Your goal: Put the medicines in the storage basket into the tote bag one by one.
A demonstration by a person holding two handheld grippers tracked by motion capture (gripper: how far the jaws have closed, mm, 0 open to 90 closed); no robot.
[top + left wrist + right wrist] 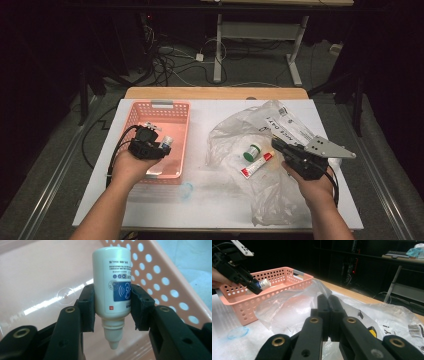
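Note:
My left gripper (pixel 162 146) (pixel 113 288) is shut on a small white dropper bottle (pixel 110 265) (pixel 167 142) with a blue label. Its nozzle points back toward the camera, and it hangs over the pink perforated basket (pixel 160 107) (pixel 162 277). The right gripper view has the same bottle (pixel 264 283) held above the basket (pixel 287 275). My right gripper (pixel 276 144) (pixel 328 298) has its jaws pressed together, tips low over a clear plastic bag (pixel 235 130) (pixel 287 307). I cannot tell whether any film is pinched. Close to those tips lie a green-capped jar (pixel 253 151) and a red-and-white tube (pixel 257 165).
White labelled packets (pixel 292 127) lie on the bag at the back right. A small bluish clear lid (pixel 186 190) (pixel 237 332) rests on the white table cover in front of the basket. Cables and desk legs stand on the floor beyond the table.

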